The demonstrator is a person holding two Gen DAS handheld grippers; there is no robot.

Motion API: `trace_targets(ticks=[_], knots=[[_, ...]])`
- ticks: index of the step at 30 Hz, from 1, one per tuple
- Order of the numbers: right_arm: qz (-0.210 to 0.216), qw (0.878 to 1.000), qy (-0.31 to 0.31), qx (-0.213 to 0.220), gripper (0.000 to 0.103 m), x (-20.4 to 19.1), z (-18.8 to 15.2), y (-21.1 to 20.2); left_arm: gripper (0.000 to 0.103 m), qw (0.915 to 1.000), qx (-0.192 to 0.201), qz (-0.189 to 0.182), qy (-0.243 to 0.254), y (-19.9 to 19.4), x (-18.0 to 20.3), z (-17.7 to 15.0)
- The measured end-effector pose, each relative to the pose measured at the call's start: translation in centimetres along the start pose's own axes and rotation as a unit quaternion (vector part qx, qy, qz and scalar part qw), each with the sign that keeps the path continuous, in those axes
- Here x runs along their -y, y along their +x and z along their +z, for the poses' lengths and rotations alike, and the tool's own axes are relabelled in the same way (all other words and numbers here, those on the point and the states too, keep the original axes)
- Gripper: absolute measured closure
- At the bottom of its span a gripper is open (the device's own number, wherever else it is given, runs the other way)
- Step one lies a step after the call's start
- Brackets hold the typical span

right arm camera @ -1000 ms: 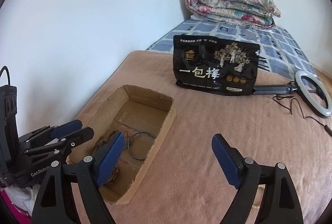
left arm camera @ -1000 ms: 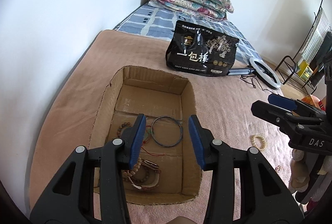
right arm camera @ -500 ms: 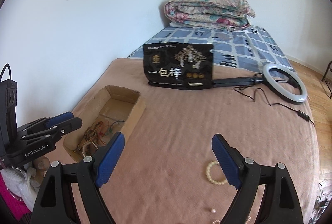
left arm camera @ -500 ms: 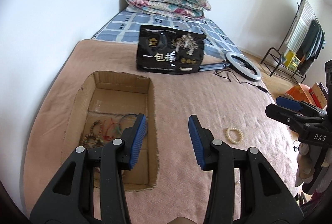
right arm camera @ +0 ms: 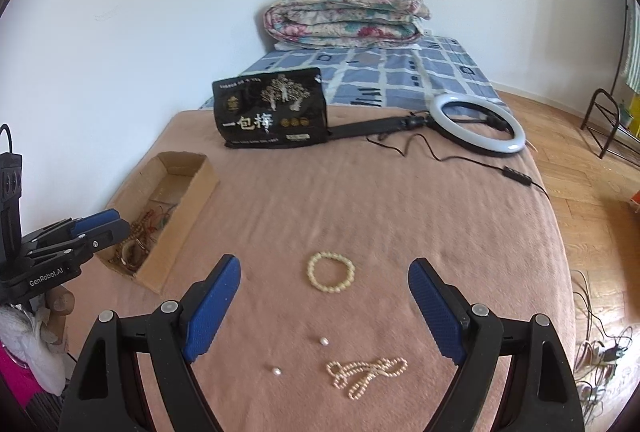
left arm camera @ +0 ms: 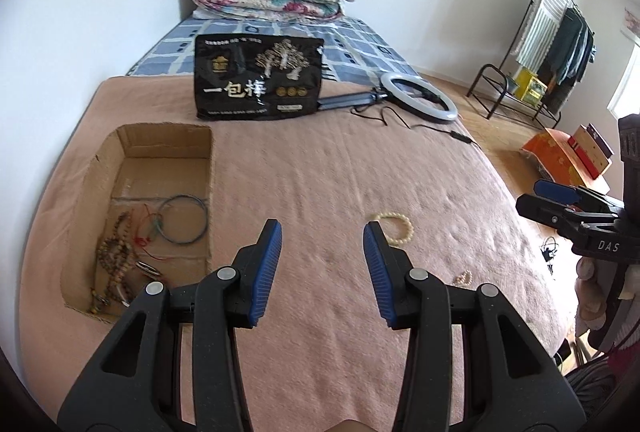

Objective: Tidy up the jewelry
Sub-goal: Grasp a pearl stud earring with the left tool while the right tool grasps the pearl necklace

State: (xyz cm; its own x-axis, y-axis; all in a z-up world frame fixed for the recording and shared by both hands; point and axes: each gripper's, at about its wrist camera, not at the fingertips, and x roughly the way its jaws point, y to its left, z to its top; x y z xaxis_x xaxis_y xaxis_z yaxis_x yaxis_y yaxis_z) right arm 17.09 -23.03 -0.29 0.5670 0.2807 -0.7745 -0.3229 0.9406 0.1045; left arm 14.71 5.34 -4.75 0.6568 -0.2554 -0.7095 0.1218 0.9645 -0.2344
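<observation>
- Both views swing away from the cardboard box [left arm camera: 120,168] at the bed's [right arm camera: 400,216] left, out over the open blanket: the drop-off looks finished.
- Right tool [right arm camera: 324,296], jaws wide and empty, now frames the pearl bracelet [right arm camera: 331,271], likely the next pick.
- Left tool [left arm camera: 322,246], half-open, holds nothing.
- Bead necklace [right arm camera: 366,372] and two loose pearls [right arm camera: 323,341] lie nearer still.

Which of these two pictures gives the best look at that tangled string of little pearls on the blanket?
The right wrist view. There the pearl strand lies whole and close to the camera, between the open right gripper fingers, beyond two loose pearls. The left wrist view shows only a small bit of it, partly behind that gripper's own finger.
</observation>
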Motion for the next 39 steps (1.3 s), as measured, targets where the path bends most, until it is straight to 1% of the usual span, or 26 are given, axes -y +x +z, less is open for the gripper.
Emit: trace_targets(ticks=[6, 15, 21, 30, 31, 32, 35, 39], knots=[[-0.019, 1.000, 0.009, -0.022, 0.015, 2.0, -3.0, 0.2, 0.060, 0.9994, -0.023, -0.018, 0.018, 1.2, 2.2, -1.7], [-0.038, 0.996, 0.032, -0.073, 0.015, 4.3, -7.3, 2.8, 0.060, 0.9964, -0.059, -0.041, 0.044, 3.4, 4.7, -4.2], [-0.034, 0.991, 0.070, -0.109, 0.016, 5.7, -9.6, 4.7, 0.060, 0.9931, -0.079, -0.056, 0.066, 4.6, 6.2, -5.9], [-0.024, 0.985, 0.088, -0.149, 0.016, 6.4, -11.8, 7.0, 0.060, 0.9863, -0.110, -0.071, 0.100, 6.4, 8.4, -8.2], [-0.022, 0.983, 0.094, -0.154, 0.016, 6.5, -12.0, 7.3, 0.062, 0.9852, -0.114, -0.074, 0.105, 6.7, 8.7, -8.4], [-0.019, 0.982, 0.100, -0.159, 0.016, 6.6, -12.2, 7.6, 0.068, 0.9842, -0.117, -0.074, 0.110, 6.9, 8.9, -8.6], [-0.016, 0.978, 0.117, -0.170, 0.022, 6.9, -12.5, 8.4, 0.069, 0.9812, -0.129, -0.078, 0.121, 7.6, 9.4, -9.2], [0.002, 0.974, 0.142, -0.180, 0.025, 7.2, -12.7, 9.4, 0.069, 0.9778, -0.145, -0.085, 0.125, 8.6, 9.6, -9.9]])
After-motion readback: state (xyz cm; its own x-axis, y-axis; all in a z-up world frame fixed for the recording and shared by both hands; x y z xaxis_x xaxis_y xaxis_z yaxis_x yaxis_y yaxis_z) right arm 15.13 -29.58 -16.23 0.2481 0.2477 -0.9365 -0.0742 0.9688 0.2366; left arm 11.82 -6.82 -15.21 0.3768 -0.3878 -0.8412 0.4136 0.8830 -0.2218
